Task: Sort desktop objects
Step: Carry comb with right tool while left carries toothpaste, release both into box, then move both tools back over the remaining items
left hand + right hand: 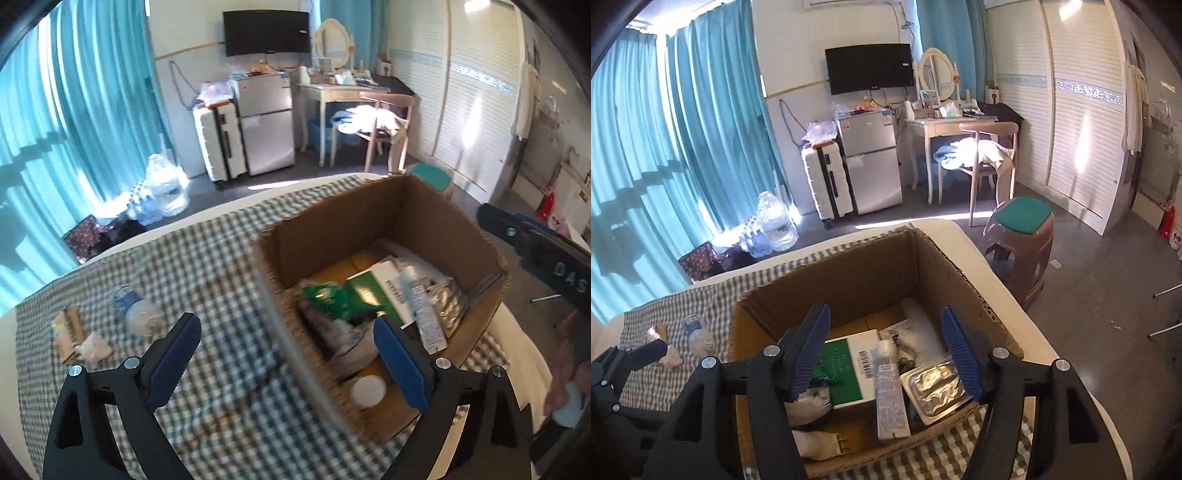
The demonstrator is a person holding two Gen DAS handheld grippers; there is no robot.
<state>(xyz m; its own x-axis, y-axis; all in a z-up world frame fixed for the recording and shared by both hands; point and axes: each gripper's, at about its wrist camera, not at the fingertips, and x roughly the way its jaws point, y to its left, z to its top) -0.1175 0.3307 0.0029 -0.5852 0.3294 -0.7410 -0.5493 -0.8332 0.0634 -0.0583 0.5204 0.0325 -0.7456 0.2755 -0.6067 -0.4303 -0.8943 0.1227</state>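
Observation:
An open cardboard box [436, 221] [846, 280] stands on the checked tablecloth [207, 266]. It holds a green book [846, 373], a white tube [890, 391], a foil blister pack [932, 386], a green wrapper [332, 299] and a white round lid [369, 391]. My left gripper [288, 358] is open and empty, astride the box's near-left wall. My right gripper [886, 350] is open and empty above the box. A small plastic bottle [135, 310] [698, 336], a brown packet [68, 332] and crumpled paper [94, 347] lie on the cloth at the left.
The table's white edge [997, 269] curves around the box. A stool with a green seat [1021, 225] stands on the floor to the right. The right gripper's body [535, 251] shows at the left view's right edge; the left gripper's body [617, 373] shows at the right view's left edge.

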